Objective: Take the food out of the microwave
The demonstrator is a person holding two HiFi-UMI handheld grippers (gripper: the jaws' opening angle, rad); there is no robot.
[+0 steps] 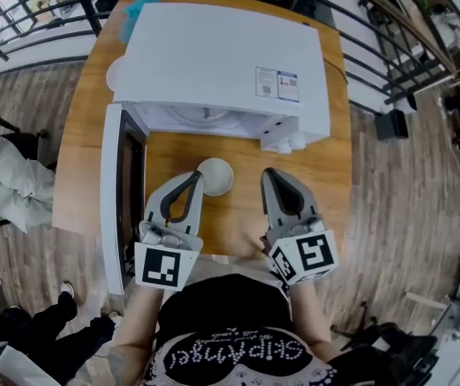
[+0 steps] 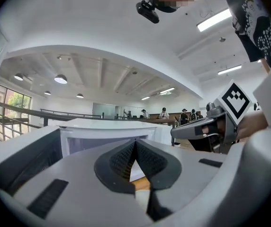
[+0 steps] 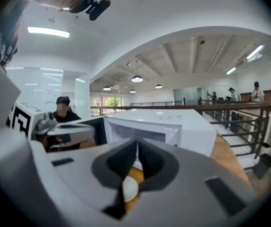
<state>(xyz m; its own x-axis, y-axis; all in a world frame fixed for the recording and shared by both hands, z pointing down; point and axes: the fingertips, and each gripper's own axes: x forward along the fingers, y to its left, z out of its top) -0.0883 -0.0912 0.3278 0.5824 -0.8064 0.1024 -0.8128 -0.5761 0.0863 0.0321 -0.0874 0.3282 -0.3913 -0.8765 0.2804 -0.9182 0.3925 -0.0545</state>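
the food is in one small white bowl [image 1: 215, 175]. it stands on the wooden table [image 1: 326, 175], just in front of the open mouth of the microwave [image 1: 214, 55], so it is already outside the chamber. it stands between the tips of the two grippers but nearer to the left one. what is inside the bowl i cannot tell; from above it looks only white.

the left gripper [image 1: 195, 180] has its jaws pressed together with nothing between them, and the right gripper [image 1: 273, 175] is the same: pads meeting, empty. neither one touches the bowl.

i judge that the bowl is light and stiff, with a smooth and perhaps slippery wall, and it may break if it falls. it could also be hot. the best place to take hold seems to be the rim, one pad inside and one outside, keeping it level so that nothing spills. for this a gripper must first spread its jaws.

count: one bowl, one microwave with one door [image 1: 111, 199] swung open to the left, one table, two grippers.
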